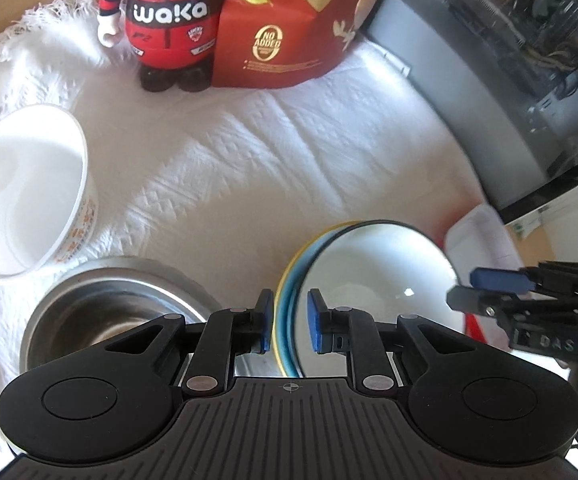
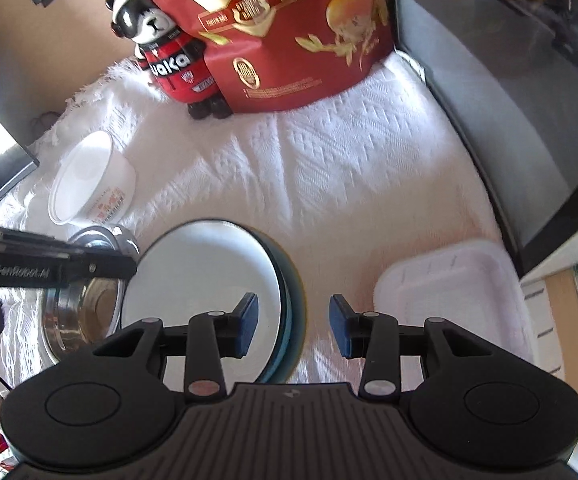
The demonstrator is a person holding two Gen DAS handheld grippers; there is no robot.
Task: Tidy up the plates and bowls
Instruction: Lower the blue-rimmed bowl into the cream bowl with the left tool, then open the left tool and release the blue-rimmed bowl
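1. Your left gripper (image 1: 289,320) is clamped on the plates (image 1: 369,272). The stack's near rim sits right between its blue pads, and both pads look pressed against it.
2. Your right gripper (image 2: 293,320) straddles the opposite rim. One pad is over the white top plate, but there's a strip of cloth (image 2: 329,184) showing between the stack's edge and the other pad. So I'd call it loose, not biting yet.
3. The bit that matters: the stack isn't lying flat. It's tipped up, the white face turned toward your right gripper and the yellow and blue undersides toward your left. It hangs between the two grippers, one at each end of its width.
4. Left is the hand actually carrying it, so any move has to be led from there, with the right just steadying.
5. From the left gripper, the steel bowl (image 1: 121,312) is just to the left and touching distance from the stack. The white bowl (image 1: 29,192) lies further left and ahead.
6. From the right gripper, the tub (image 2: 469,280) is just to the right.
7. My guess is that if you swing the stack left, that steel bowl is what you'll clip.
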